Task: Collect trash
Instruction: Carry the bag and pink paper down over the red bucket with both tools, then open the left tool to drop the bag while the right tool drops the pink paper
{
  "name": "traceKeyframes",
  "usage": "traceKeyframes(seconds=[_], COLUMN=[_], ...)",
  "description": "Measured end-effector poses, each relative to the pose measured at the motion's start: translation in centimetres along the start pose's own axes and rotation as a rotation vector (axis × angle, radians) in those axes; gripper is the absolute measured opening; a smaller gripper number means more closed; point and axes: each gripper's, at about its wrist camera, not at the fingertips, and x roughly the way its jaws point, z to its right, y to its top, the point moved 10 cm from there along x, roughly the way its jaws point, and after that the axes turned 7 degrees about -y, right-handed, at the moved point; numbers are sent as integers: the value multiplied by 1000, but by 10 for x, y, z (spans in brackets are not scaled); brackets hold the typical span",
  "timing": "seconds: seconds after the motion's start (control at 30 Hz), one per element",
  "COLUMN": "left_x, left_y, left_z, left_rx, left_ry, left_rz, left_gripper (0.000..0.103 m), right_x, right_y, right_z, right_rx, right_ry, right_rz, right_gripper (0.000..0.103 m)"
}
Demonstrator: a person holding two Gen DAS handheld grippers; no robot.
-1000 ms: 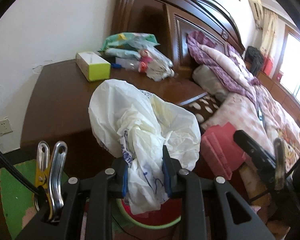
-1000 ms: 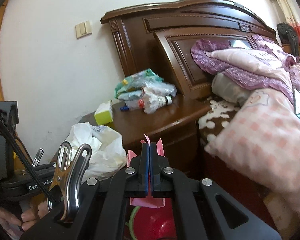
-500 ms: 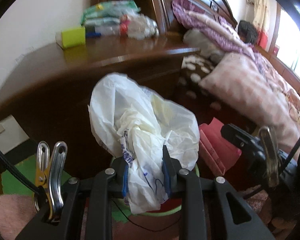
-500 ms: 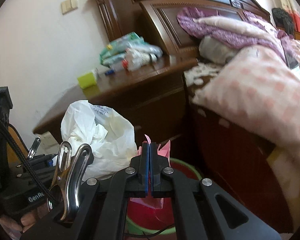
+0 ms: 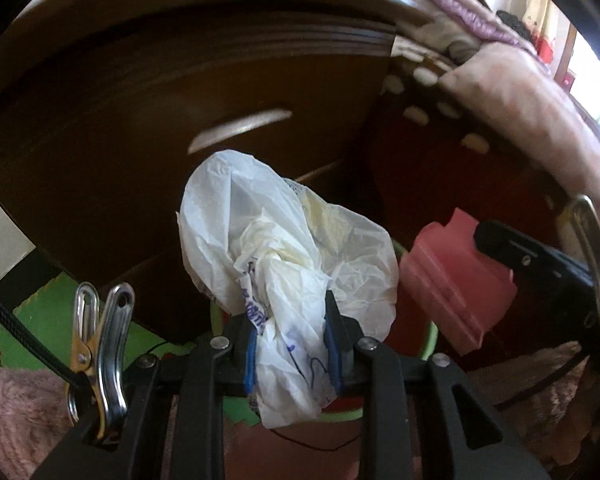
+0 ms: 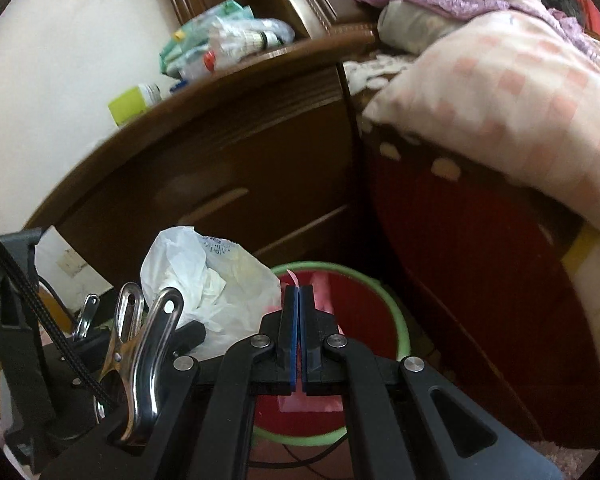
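Observation:
My left gripper is shut on a crumpled white plastic bag and holds it just above a bin. The bag also shows in the right wrist view. My right gripper is shut on a flat pink wrapper, seen in the left wrist view to the right of the bag. The bin is red inside with a green rim and stands on the floor right below both grippers.
A dark wooden nightstand stands just behind the bin, with a green tissue box and bagged bottles on top. The bed with a pink checked quilt is to the right. A green mat lies at left.
Both grippers have come down from nightstand-top height to just above the bin, each with its load still held. The nightstand top has risen out of the left wrist view.

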Motion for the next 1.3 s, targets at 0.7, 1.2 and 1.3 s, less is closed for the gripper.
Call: traceKeyframes(seconds=[0.7,1.2,1.3], left_x=[26,24,20], left_y=[-17,-18,-16], left_z=[-5,5,8], left_rx=[-3,0,7], left_ry=[25,5,11], left_rz=[-101,-77,-64], left_gripper=[27,45,46], right_x=[41,33,30], right_y=[-19,-15,-13], right_z=[6,-2,-3], right_rx=[12,11,16], right_ry=[-35,-2,5], right_rz=[-124,-93,-81], right_gripper=[2,20,21])
